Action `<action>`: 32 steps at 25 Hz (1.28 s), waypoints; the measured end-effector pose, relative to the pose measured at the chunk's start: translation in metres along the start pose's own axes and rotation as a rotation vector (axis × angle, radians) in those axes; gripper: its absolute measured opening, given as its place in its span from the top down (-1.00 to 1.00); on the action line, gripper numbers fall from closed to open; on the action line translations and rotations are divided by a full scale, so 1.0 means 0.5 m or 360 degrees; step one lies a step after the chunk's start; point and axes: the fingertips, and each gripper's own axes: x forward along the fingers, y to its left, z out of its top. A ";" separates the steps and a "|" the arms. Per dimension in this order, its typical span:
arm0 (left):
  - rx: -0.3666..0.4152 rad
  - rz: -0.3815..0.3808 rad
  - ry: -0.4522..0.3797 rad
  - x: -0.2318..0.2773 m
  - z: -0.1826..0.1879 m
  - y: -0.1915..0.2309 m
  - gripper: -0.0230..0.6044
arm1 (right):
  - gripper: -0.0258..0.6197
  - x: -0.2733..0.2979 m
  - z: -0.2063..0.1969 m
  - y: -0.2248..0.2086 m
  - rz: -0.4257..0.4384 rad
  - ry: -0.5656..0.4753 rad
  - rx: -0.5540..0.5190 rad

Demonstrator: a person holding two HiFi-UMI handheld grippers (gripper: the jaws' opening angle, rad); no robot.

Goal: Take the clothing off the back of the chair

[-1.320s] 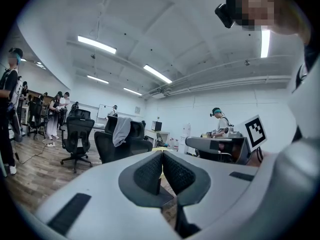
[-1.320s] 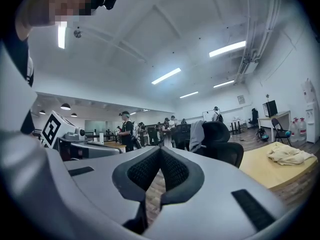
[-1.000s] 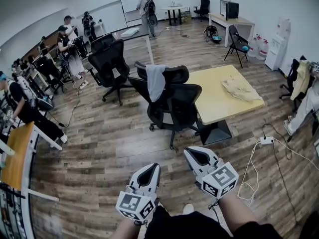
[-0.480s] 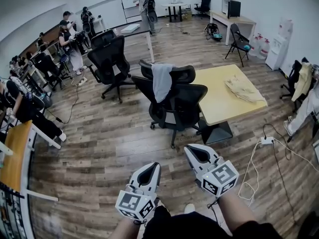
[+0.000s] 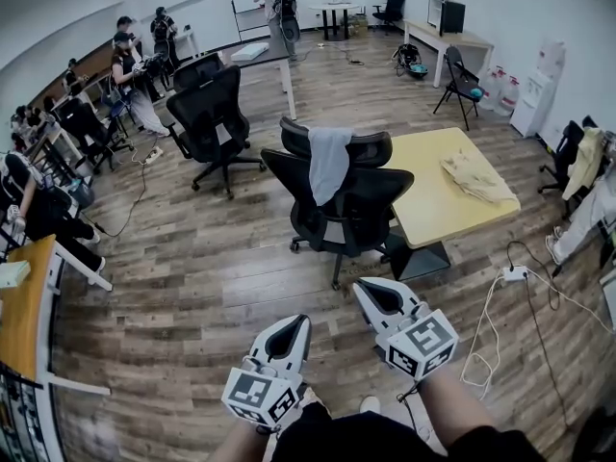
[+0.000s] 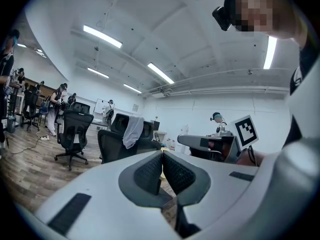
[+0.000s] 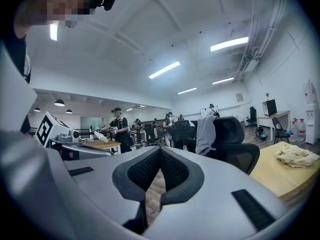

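a: where is the task item?
b: one soft grey garment (image 5: 330, 165), draped over the back of the black mesh office chair (image 5: 366, 148), well apart from both grippers.
a: handling?
b: probably light and limp. pinch a fold at the top and lift it clear.
a: jaws?
b: left gripper (image 5: 294, 325) and right gripper (image 5: 371, 295) are both clenched, with nothing between them.
a: counts?
b: one garment on the chair, one pale crumpled cloth (image 5: 474, 176) on the yellow table (image 5: 423, 200), two grippers.

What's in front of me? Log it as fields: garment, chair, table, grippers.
garment: grey cloth garment, draped over the chair's back
chair: black mesh office chair, standing beside the table
table: yellow square-topped table, with a crumpled beige cloth lying on it
grippers: left gripper and right gripper, both shut, empty, well short of the chair
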 end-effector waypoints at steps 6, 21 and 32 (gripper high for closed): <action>-0.0016 -0.0045 0.0013 0.015 0.005 0.081 0.87 | 0.88 0.091 0.003 0.002 -0.0025 0.0012 0.0002; 0.0040 -0.0192 0.0006 0.043 0.053 0.250 0.87 | 0.88 0.275 0.030 -0.012 -0.0188 -0.0033 0.0011; 0.0059 -0.0305 -0.0051 0.029 0.092 0.277 0.87 | 0.88 0.308 0.066 -0.010 -0.0355 -0.0076 -0.0006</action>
